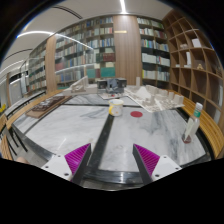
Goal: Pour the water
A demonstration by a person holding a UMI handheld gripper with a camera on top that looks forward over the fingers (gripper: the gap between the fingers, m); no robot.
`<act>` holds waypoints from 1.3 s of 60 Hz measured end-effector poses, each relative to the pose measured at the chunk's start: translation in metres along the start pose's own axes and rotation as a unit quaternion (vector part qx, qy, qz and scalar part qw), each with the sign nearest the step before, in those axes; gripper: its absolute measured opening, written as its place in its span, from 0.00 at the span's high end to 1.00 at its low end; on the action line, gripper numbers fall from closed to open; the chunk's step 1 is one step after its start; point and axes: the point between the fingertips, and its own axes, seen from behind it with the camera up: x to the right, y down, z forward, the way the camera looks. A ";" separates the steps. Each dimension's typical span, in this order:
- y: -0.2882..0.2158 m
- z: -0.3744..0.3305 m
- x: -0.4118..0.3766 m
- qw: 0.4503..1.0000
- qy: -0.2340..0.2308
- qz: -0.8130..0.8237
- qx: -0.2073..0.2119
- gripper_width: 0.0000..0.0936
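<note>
My gripper (112,158) is open and empty, its two magenta pads (77,155) spread wide over a white marble table (80,125). A small pale cup (115,106) stands on the table well beyond the fingers, near the middle. A flat red disc (137,113) lies just right of the cup. A white bottle-like thing (193,121) stands at the table's right edge, far to the right of the fingers. Nothing is between the fingers.
White crumpled items (148,96) lie at the table's far side. Wooden chairs (207,128) stand along the right edge. Bookshelves (95,45) fill the room behind. A dark seam (104,135) runs along the table toward the cup.
</note>
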 end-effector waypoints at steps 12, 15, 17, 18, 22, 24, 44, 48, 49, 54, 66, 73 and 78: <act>0.042 0.003 0.163 0.995 0.096 0.004 -0.028 0.08; 0.045 0.011 0.209 0.992 0.123 0.006 -0.022 0.08; 0.044 0.014 0.235 0.990 0.137 0.009 -0.017 0.09; 0.042 0.016 0.248 0.989 0.144 0.010 -0.014 0.09; 0.031 0.023 0.292 0.986 0.167 0.014 0.000 0.08; 0.025 0.030 0.312 0.984 0.177 0.015 0.010 0.09; -0.030 0.106 0.413 0.975 0.198 0.032 0.092 0.10; -0.035 0.116 0.417 0.975 0.192 0.042 0.100 0.19; -0.034 0.118 0.418 0.975 0.192 0.044 0.100 0.27; -0.035 0.120 0.424 0.971 0.205 0.052 0.110 0.44; -0.037 0.117 0.428 0.968 0.229 0.038 0.097 0.55; -0.061 0.107 0.428 0.961 0.261 0.012 0.095 0.55; -0.101 0.098 0.427 0.949 0.295 -0.030 0.102 0.56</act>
